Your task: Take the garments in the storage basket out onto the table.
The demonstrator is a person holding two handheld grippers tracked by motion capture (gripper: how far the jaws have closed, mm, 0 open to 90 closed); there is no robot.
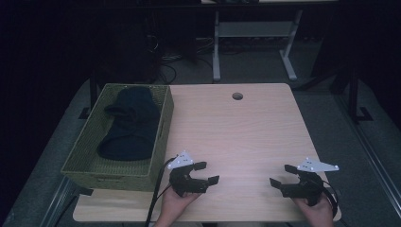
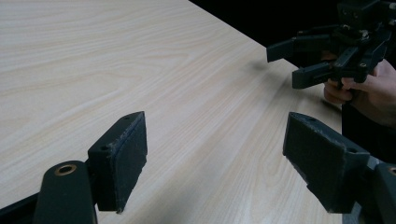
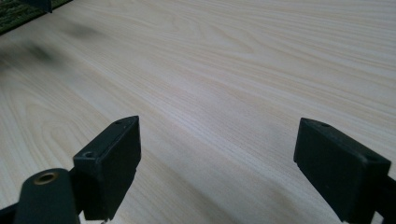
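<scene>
Dark cloth [image 1: 128, 124] in basket [image 1: 85, 156]; both claws wide open, empty.

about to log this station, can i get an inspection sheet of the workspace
surface: light wood table, bare in the middle, round hole near its far edge
job's things: green woven basket at the table's left, dark cloth lying in it
clutter: nothing seen
grippers: left gripper and right gripper near the table's near edge, each held in a hand, jaws open and facing each other, nothing between them
cables: one cable trails from the left gripper over the near edge; more lie on the floor behind the table
surroundings: dim room, grey floor, white desk legs beyond the table
</scene>
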